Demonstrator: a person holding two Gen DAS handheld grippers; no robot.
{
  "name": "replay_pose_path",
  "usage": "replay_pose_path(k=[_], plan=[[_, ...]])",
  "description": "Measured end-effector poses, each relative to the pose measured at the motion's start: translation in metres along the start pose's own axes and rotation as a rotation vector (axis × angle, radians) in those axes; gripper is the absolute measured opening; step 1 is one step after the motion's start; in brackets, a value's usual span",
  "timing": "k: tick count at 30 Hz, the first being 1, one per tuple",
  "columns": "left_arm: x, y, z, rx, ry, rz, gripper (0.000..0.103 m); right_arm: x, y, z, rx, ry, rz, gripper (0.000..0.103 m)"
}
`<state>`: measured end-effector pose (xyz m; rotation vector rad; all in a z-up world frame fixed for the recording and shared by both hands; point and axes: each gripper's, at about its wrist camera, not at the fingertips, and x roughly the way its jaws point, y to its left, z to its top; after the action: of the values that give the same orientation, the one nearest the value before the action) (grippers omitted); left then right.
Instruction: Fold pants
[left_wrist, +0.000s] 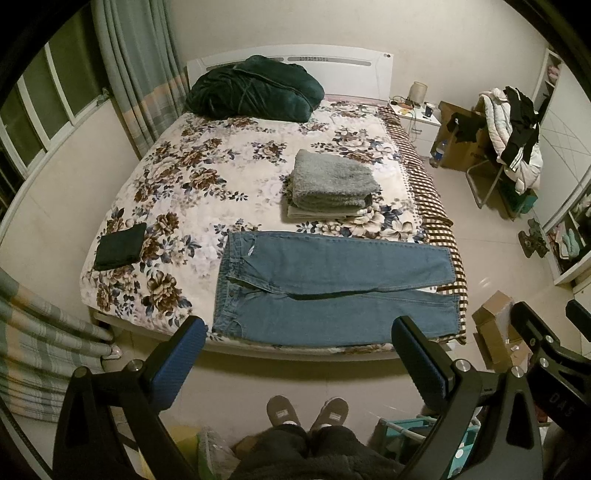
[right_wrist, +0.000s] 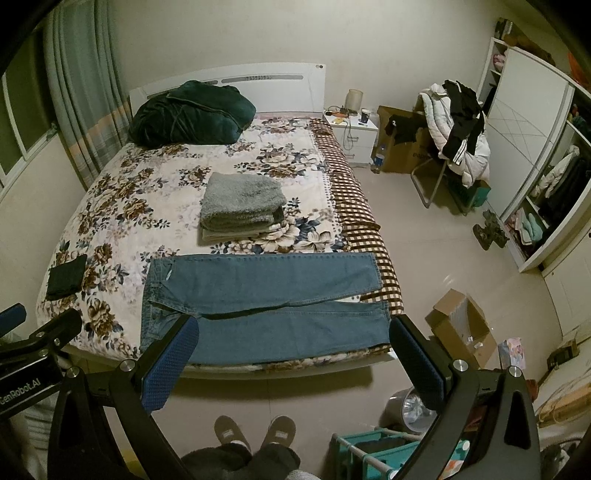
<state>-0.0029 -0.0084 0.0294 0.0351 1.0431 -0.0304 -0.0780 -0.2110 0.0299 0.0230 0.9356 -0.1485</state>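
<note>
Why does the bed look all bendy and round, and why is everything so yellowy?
Left wrist view: the fisheye lens bows the bed and window frame, with dark corners. Right wrist view: same curving on the wardrobe; dim, warm indoor light tints the walls, and the floor shows faint glare.

"GenRobot.AI" on left gripper (right_wrist: 22, 384); "DAS" on right gripper (left_wrist: 561, 402)

Dim, yellowish indoor light; sharp centre, heavy fisheye-warped dark corners.

Jeans (right_wrist: 266, 295) flat on floral bed (right_wrist: 177, 177)
</note>
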Motion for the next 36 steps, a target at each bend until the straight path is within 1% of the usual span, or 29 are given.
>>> replay_pose_path(k=[10, 16, 17, 18, 24, 25, 28, 30, 31, 33, 36], plan=[[0.0, 0.001, 0.0, -0.001, -0.003, 0.001, 0.103, 0.001, 0.0, 0.0, 0.002, 0.001, 0.002, 0.103], [0.0, 0.0, 0.0, 0.0, 0.003, 0.0, 0.103, -0.016, 0.009, 0.012, -0.002, 0.011, 0.007, 0.103], [0.0, 0.0, -0.001, 0.0, 0.003, -0.001, 0.103, -0.018, 0.006, 0.001, -0.002, 0.013, 0.008, 0.103], [0.0, 0.0, -0.001, -0.002, 0.004, -0.002, 0.103, -0.015, 0.005, -0.001, -0.001, 0.015, 0.01, 0.103], [-0.002, -0.014, 0.001, -0.015, 0.015, 0.0, 0.103, -0.005, 0.002, -0.002, -0.009, 0.034, 0.016, 0.103], [-0.001, -0.017, 0.001, -0.017, 0.018, 0.0, 0.103, 0.013, -0.002, -0.002, -0.009, 0.041, 0.019, 0.103], [0.02, -0.024, 0.001, -0.027, 0.028, 0.001, 0.103, 0.027, -0.011, 0.001, -0.008, 0.056, 0.03, 0.103], [0.026, -0.026, 0.004, -0.039, 0.023, 0.01, 0.103, 0.034, -0.016, 0.003, -0.004, 0.06, 0.037, 0.103], [0.03, -0.027, 0.008, -0.05, 0.014, 0.02, 0.103, 0.048, -0.024, 0.006, 0.001, 0.062, 0.042, 0.103], [0.04, -0.03, 0.016, -0.064, -0.005, 0.048, 0.103, 0.064, -0.034, 0.011, 0.009, 0.061, 0.037, 0.103], [0.068, -0.028, 0.033, -0.1, -0.028, 0.095, 0.103, 0.098, -0.047, 0.022, 0.031, 0.067, 0.027, 0.103]])
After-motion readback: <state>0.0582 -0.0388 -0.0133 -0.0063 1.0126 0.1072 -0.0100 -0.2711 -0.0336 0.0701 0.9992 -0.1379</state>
